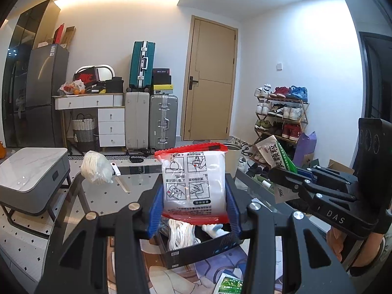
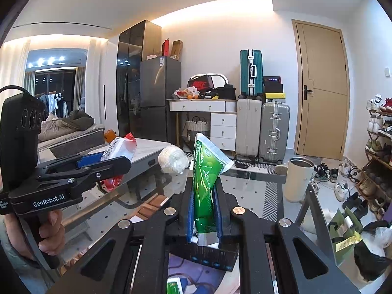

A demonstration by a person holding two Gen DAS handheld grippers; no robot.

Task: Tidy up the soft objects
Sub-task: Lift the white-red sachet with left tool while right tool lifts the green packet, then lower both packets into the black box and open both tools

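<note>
Left gripper (image 1: 194,196) jaws are standing partly open, clamping a white-and-red packet (image 1: 193,183) upright above the open black box (image 1: 196,247) on the glass table (image 1: 110,193). Right gripper (image 2: 204,210) jaws are pinching nearly closed on a green pouch (image 2: 204,183), also upright over the box. A white bundle (image 1: 96,169) is lying further back on the table.

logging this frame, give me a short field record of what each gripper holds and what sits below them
left gripper: shut on white and red packet, held upright
right gripper: shut on green pouch, held upright
below: open black box with white items inside
table: glass table
also on table: white bundle in clear plastic
second green pouch: lying low near the box
</note>
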